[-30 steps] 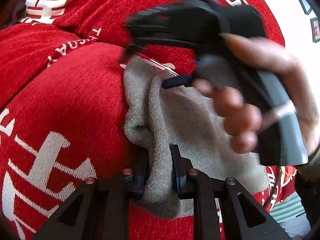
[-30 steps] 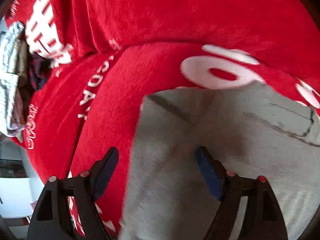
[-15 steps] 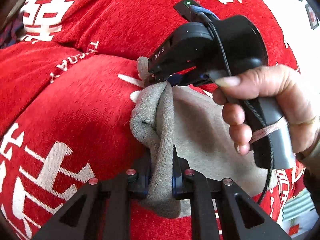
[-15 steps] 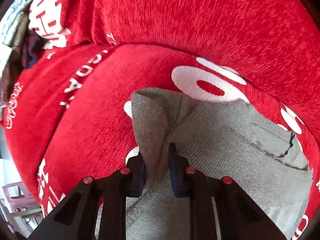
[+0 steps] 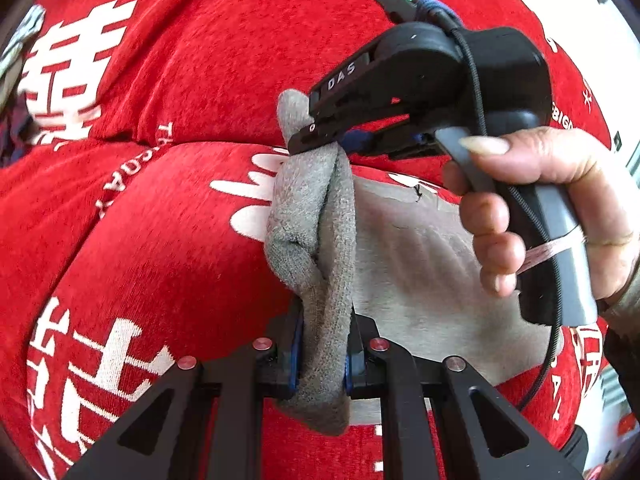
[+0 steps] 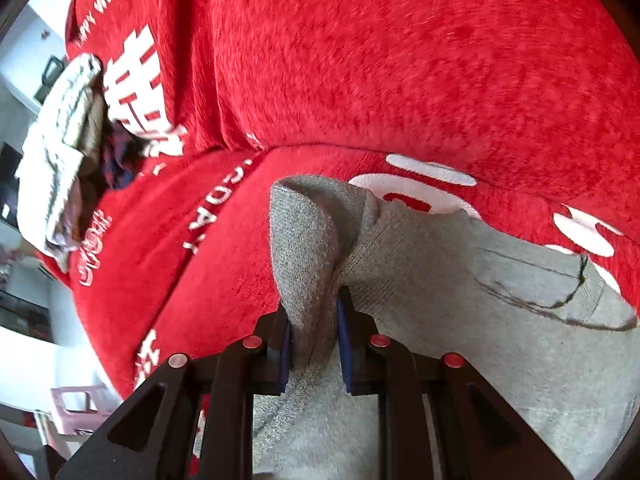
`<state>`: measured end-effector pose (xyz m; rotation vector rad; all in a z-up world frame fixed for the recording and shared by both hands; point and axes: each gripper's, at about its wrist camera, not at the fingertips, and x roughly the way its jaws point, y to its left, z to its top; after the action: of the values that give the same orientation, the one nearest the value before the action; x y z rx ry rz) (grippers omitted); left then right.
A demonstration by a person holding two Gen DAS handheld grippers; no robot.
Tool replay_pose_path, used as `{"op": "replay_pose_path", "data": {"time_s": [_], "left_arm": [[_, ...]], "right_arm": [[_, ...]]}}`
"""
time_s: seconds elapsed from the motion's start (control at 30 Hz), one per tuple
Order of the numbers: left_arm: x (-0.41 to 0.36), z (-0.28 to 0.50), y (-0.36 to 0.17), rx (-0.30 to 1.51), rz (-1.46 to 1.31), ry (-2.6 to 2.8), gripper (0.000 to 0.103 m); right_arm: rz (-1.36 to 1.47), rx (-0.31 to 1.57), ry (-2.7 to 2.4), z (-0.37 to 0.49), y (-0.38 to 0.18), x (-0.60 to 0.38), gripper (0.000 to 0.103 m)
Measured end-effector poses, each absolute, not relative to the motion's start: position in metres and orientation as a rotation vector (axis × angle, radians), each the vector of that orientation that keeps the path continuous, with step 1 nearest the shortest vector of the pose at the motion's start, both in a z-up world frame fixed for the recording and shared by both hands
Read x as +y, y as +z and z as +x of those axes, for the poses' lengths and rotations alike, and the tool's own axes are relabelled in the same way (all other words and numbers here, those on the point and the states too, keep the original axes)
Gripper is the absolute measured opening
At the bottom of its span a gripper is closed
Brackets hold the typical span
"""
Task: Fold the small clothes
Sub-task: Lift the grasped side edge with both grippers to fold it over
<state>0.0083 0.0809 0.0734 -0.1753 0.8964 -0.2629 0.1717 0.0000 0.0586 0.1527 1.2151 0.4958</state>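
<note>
While the grey knitted garment (image 5: 420, 264) lies on a red cover printed with white characters (image 5: 168, 216), both tools are clamped on a raised fold along one of its edges. The left tool (image 5: 322, 354) has the bunched fold pinched between its blue pads, the cloth rising straight ahead of it toward the right tool (image 5: 320, 138), which grips the far end of the same fold and is held in the person's right hand (image 5: 536, 208). In the right wrist view, the right tool (image 6: 314, 344) has just closed on the fold, which stands up as a peak just ahead of its fingers, while the rest of the garment (image 6: 500, 320) spreads flat to its right, a dark-stitched pocket showing there. Far to that tool's left, a pile of pale and dark clothes (image 6: 60, 152) rests at the edge of the red cover (image 6: 400, 60).
</note>
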Motion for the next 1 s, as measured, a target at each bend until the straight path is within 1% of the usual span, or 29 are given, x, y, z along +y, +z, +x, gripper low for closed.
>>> {"op": "replay_pose_path", "data": {"time_s": [0.27,0.6,0.8,1.0], "left_arm": [[0.054,0.007,0.088,0.897,-0.116,-0.266,0.017],[-0.002,-0.003,0.105,0.884,0.013,-0.286,0.017],[-0.044,-0.011,0.107,0.881,0.101,-0.289,0.017],[-0.078,-0.01,0.104,0.906,0.143,-0.307,0.017]], "right_arm": [[0.198,1.157,0.53,0.161,0.082,-0.037,0.021],[0.234,1.115,0.571,0.151,0.097,-0.088,0.021],[0.252,1.099,0.612,0.145,0.103,-0.123,0.021],[0.266,1.098,0.61,0.142,0.096,-0.158,0.021]]}}
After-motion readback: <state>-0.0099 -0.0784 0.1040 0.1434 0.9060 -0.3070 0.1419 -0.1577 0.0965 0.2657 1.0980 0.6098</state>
